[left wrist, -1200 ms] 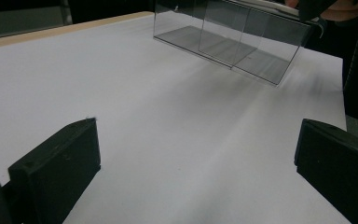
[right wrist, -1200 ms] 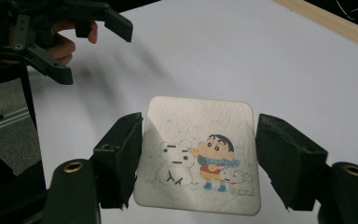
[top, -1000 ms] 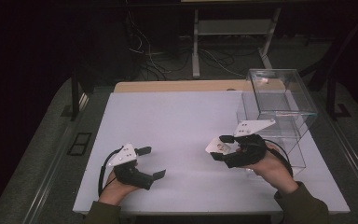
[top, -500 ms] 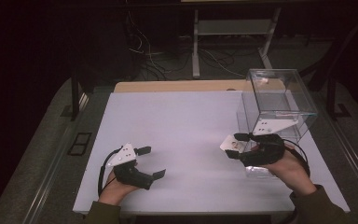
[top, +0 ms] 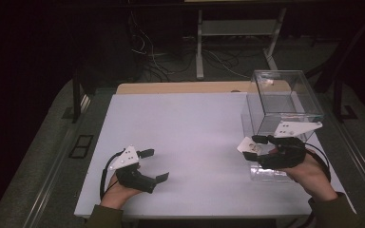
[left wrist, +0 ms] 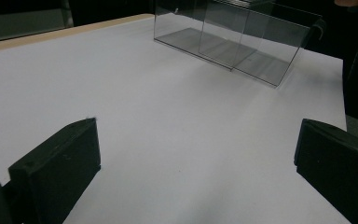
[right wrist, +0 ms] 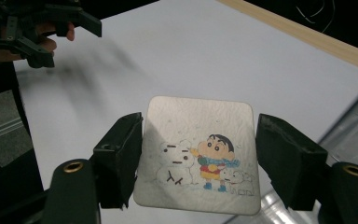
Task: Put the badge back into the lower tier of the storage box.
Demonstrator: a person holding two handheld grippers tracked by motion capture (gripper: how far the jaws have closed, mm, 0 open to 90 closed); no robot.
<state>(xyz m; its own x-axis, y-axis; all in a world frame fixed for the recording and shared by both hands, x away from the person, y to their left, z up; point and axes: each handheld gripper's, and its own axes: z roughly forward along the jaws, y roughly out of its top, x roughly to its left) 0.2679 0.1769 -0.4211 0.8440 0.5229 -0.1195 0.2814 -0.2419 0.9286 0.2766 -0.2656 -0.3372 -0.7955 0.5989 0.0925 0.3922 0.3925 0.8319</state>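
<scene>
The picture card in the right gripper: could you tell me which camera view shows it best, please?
The right gripper view: the card lies face-up between the right gripper jaws, its cartoon drawing plain. In the high view it is a small pale patch at that gripper's tip.

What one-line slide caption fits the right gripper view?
Right gripper grips a cartoon-printed card by its side edges above the white table.

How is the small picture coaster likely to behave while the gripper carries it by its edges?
The coaster probably stays stiff: it lies flat between the right gripper without sagging. Being thin, it seems light. Its textured surface may resist slipping, though an edge grip could let it tilt.
</scene>
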